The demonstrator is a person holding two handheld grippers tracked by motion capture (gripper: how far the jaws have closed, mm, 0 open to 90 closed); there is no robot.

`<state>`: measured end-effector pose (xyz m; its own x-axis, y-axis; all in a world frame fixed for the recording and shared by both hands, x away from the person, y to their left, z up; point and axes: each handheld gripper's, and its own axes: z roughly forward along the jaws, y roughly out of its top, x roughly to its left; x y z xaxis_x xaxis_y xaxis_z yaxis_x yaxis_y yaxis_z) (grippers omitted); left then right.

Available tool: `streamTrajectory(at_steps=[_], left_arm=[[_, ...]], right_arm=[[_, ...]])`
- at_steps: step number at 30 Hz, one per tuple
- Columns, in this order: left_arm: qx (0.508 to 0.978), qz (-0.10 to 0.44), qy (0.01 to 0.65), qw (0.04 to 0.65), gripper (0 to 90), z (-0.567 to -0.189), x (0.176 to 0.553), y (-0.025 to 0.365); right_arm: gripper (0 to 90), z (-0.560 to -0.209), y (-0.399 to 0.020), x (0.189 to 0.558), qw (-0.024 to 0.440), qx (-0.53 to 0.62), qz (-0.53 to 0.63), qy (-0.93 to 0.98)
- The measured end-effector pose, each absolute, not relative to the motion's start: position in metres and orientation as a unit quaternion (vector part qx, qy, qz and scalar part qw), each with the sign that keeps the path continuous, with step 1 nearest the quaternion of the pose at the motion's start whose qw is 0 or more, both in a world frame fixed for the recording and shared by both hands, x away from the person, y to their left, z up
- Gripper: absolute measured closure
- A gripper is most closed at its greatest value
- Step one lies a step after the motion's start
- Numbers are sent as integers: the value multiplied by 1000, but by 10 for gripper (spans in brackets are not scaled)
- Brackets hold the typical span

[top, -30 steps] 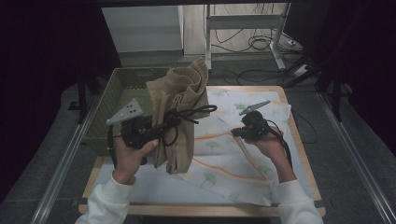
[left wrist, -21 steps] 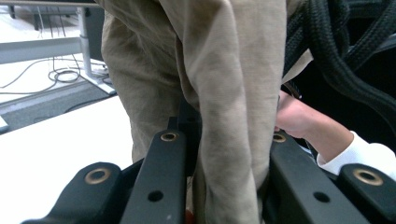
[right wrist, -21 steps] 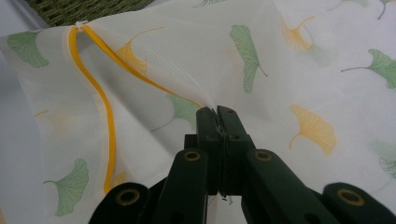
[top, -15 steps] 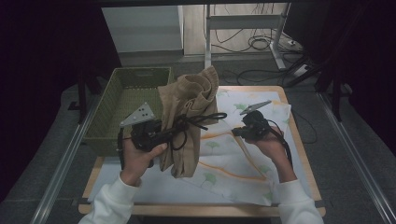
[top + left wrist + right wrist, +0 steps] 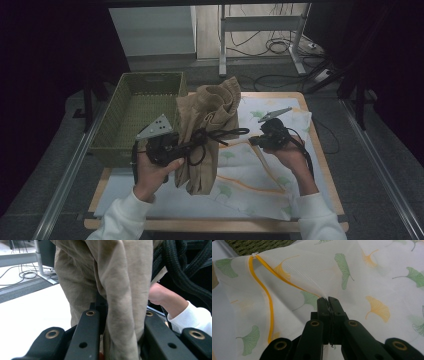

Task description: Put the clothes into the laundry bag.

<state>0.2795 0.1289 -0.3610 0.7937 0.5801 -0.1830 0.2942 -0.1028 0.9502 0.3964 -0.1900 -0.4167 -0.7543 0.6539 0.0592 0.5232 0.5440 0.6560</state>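
Left gripper (image 5: 117, 322) clamps the tan trousers (image 5: 207, 130) beside the green basket (image 5: 135, 112), while the right gripper view shows the right gripper (image 5: 328, 301) pinching the leaf-print cloth (image 5: 367, 272).

Green woven basket (image 5: 131, 116) sits left on table (image 5: 320, 165).

No readable text, label, brand or number appears anywhere.

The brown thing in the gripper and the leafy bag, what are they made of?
The brown garment looks like soft woven cotton, matte: it hangs in limp folds from the left gripper. The leafy bag seems a thin, see-through mesh, likely synthetic, with printed leaves and an orange zip line; it puckers where the right gripper pinches it.
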Motion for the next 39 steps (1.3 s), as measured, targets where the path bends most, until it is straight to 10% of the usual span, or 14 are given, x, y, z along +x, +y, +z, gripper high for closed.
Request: streamTrajectory(at_steps=[39], left_arm=[[774,85,279,562,779,-389,263,102]], right_arm=[[886,-417,-194,398,93,342,341,870]])
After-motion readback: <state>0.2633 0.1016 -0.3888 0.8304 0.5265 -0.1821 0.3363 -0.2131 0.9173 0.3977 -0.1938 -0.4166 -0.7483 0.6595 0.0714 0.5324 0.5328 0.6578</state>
